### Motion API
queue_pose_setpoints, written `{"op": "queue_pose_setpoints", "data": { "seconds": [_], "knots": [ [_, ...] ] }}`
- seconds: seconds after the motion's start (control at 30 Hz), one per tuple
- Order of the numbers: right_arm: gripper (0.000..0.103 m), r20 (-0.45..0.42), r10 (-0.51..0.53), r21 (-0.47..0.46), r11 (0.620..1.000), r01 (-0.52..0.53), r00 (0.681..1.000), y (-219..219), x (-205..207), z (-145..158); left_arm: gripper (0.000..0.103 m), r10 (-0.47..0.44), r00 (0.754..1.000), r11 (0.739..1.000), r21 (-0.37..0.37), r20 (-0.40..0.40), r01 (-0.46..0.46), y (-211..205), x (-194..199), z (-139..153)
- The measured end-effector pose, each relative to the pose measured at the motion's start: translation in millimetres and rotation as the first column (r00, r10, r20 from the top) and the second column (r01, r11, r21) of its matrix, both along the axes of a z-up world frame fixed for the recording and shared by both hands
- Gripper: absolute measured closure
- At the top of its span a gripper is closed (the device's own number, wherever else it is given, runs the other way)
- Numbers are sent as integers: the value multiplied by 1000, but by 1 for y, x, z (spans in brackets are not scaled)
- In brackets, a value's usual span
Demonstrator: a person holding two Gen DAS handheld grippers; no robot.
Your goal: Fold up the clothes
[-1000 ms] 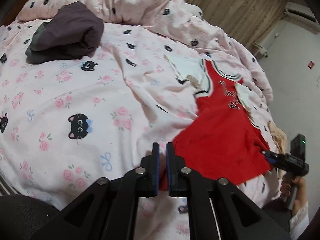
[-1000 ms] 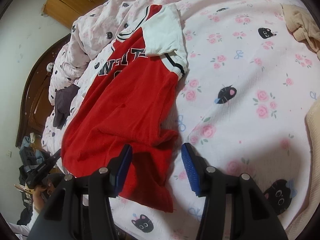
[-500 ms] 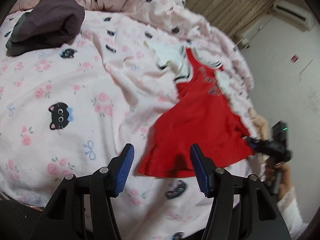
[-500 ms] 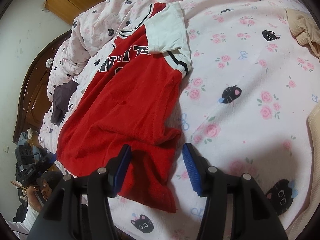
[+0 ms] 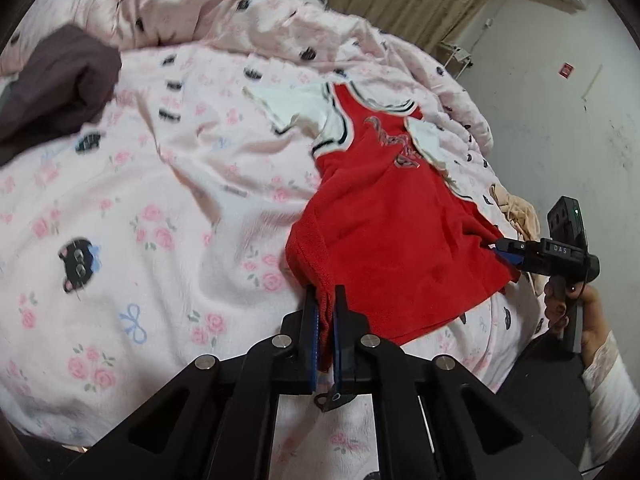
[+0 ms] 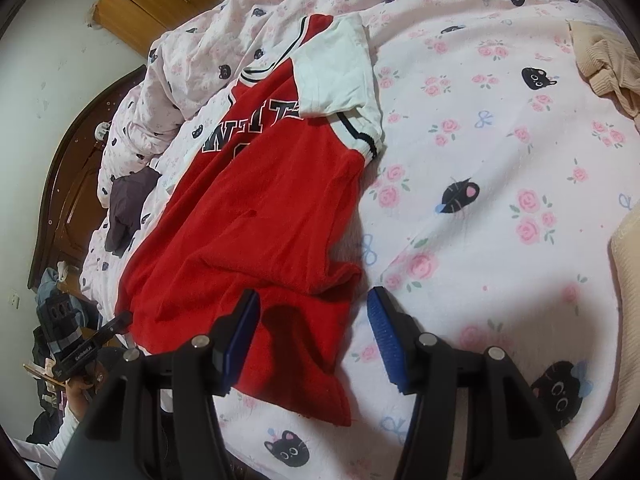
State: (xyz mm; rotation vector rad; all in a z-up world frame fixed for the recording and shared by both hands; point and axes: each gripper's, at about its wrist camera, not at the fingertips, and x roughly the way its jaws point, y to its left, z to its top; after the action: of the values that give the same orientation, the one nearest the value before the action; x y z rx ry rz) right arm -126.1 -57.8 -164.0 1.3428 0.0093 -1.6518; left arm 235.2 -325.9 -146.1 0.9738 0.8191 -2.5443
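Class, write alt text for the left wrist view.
The left gripper is shut on a bunched hem corner of a red jersey lying on a pink cat-print bedspread. The right gripper reaches the opposite hem corner.

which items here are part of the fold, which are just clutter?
In the job:
red shirt
left gripper, shut on its hem
right gripper, open over the hem

Lying about:
dark garment
beige garment
floral bedsheet
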Motion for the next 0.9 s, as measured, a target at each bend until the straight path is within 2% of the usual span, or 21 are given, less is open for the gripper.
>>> {"op": "queue_pose_setpoints", "data": {
  "seconds": [0.2, 0.3, 0.4, 0.43, 0.6, 0.9],
  "knots": [
    [44, -38, 8, 15, 1000, -8, 999, -6, -2, 0, 99, 33, 993, 999, 23, -114, -31, -10, 18, 33],
    [39, -86, 60, 54, 997, -55, 994, -17, 2, -1, 99, 72, 990, 997, -4, -120, -73, -24, 26, 44],
    [37, -107, 103, 67, 993, -96, 989, -21, 4, -3, 99, 124, 988, 992, 0, -92, -124, -41, 31, 41],
    [32, -112, 117, 70, 992, -110, 987, -23, 4, -3, 99, 135, 987, 991, 1, -85, -136, -44, 32, 38],
    [32, -65, 181, 41, 983, -179, 981, -24, 8, -5, 99, 192, 980, 981, 1, -44, -192, -53, 34, 22],
    [31, 34, 200, 29, 979, -201, 979, -15, 12, -11, 99, 223, 974, 975, 20, -36, -222, -62, 31, 10]
  ]
}}
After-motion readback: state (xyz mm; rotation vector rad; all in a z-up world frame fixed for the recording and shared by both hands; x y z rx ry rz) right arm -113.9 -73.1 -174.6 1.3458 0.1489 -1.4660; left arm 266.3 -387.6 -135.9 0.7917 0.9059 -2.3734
